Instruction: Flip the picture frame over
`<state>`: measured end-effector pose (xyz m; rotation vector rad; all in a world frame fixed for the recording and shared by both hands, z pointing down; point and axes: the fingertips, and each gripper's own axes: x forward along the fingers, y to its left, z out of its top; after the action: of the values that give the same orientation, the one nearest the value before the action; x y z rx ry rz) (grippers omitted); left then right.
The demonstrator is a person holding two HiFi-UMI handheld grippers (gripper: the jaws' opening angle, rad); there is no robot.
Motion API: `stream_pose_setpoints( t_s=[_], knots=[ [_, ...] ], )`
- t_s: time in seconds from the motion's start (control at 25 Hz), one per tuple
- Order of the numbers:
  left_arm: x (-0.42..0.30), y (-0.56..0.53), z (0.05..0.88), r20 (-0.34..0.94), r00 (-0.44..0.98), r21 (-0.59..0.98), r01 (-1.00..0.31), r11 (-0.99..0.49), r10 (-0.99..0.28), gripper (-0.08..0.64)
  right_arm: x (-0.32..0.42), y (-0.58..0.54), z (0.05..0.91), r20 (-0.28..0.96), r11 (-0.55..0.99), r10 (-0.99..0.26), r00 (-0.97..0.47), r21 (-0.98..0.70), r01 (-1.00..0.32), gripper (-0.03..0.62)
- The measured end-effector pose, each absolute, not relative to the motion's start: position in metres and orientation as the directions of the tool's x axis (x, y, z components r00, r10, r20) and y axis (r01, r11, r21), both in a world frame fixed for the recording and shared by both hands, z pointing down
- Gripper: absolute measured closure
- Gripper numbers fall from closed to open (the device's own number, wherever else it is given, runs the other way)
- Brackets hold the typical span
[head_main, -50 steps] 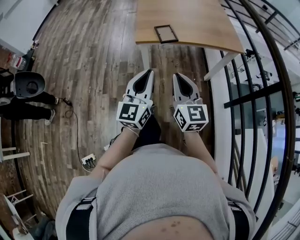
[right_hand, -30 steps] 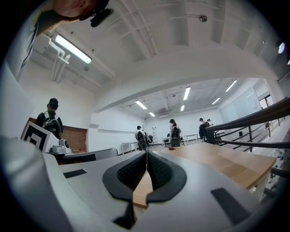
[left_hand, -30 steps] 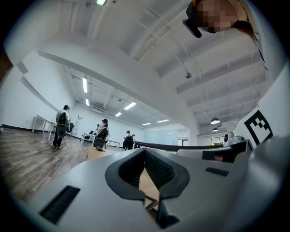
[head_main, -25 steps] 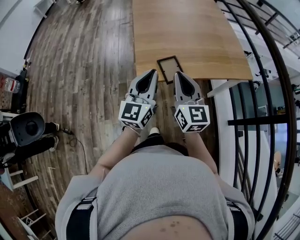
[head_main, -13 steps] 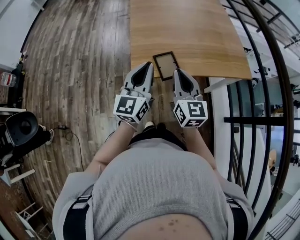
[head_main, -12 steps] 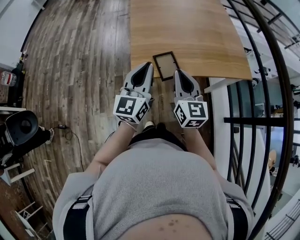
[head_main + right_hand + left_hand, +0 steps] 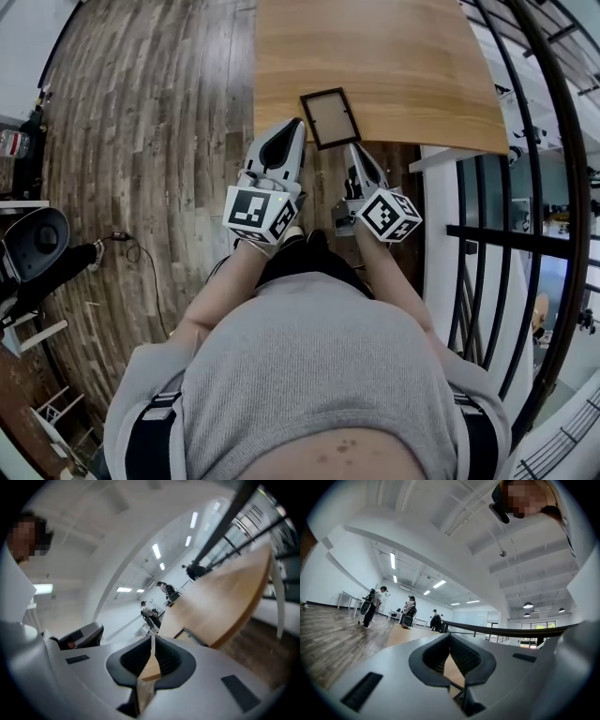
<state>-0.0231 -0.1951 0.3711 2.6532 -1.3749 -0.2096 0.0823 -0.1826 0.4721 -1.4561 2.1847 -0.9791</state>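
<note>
While the picture frame [image 7: 330, 118] lies flat at the near edge of the table [image 7: 394, 56], left gripper [image 7: 298, 124] and right gripper [image 7: 353, 150] hover close by, both clamped together, holding nothing.

Head view steeply down, gripper views level — sharing table [image 7: 375, 66]

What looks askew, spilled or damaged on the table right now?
Only the picture frame: it lies flat at the near edge of the table, turned slightly askew to that edge. No spill or damage shows.
</note>
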Motion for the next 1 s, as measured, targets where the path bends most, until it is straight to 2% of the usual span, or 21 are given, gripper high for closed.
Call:
stream_pose_setpoints(
  t_s=[0.12,0.24,0.4,0.56,0.84,1.0],
  knots=[
    [-0.025,-0.195,0.377,-0.036,0.561,0.193,-0.808,-0.557,-0.827,0.554,0.1,-0.185,0.504,0.065,0.092,-0.94,-0.335,-0.897,-0.432,0.574],
    [-0.034,-0.198,0.38,-0.017,0.545,0.192,-0.821,-0.537,-0.839,0.554,0.106,-0.187,0.538,0.1,-0.029,-0.957,-0.273,-0.967,-0.255,0.571],
    [-0.044,-0.197,0.383,-0.004,0.525,0.186,-0.836,-0.516,-0.851,0.554,0.096,-0.191,0.573,0.101,-0.085,-0.946,-0.307,-0.994,-0.065,0.466],
    [-0.05,-0.194,0.387,0.013,0.516,0.178,-0.844,-0.506,-0.856,0.554,0.086,-0.206,0.58,0.095,-0.083,-0.936,-0.338,-0.995,-0.051,0.443],
    [-0.062,-0.188,0.39,0.031,0.502,0.163,-0.855,-0.492,-0.864,0.554,0.072,-0.229,0.596,0.171,-0.158,-0.931,-0.321,-0.985,-0.066,0.442],
    [-0.07,-0.187,0.393,0.042,0.489,0.165,-0.863,-0.477,-0.871,0.554,0.074,-0.229,0.605,0.189,-0.191,-0.932,-0.31,-0.981,-0.024,0.443]
  ],
)
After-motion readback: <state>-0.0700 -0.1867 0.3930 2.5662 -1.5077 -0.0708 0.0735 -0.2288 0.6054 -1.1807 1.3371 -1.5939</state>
